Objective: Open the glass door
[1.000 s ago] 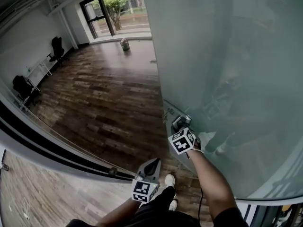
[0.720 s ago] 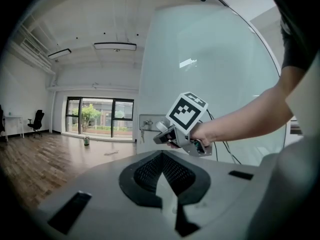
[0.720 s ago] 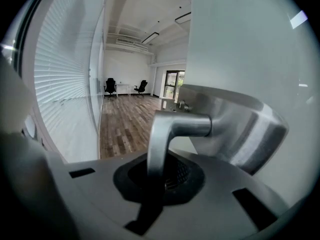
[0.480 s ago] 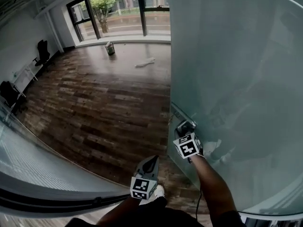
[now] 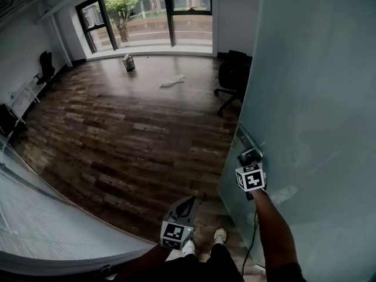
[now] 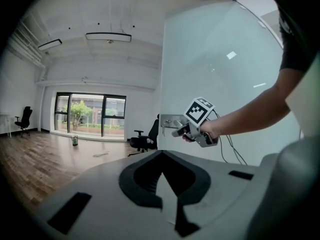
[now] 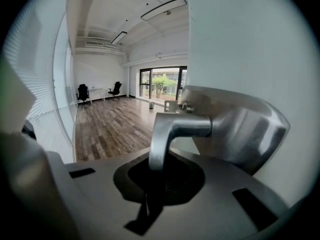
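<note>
The frosted glass door [image 5: 317, 98] fills the right of the head view and stands swung open. My right gripper [image 5: 249, 157] is at the door's edge, shut on the metal lever handle [image 7: 170, 129], which comes out of a steel lock plate [image 7: 240, 129] and drops between the jaws. The left gripper view shows that same gripper [image 6: 179, 131] at the plate on the door [image 6: 225, 74]. My left gripper [image 5: 187, 204] hangs low, left of the door and apart from it. Its jaws [image 6: 167, 194] meet with nothing between them.
A dark wood floor [image 5: 129, 140] runs to tall windows [image 5: 147, 10] at the back. A black office chair [image 5: 232, 78] stands just past the door's edge. A small bucket [image 5: 127, 62] and a white rag [image 5: 171, 82] lie farther off. A glass partition [image 5: 35, 216] curves at lower left.
The door has swung farther to the right with my right gripper on its handle. More of the room and the black chair have come into view. Both grippers moved forward.
</note>
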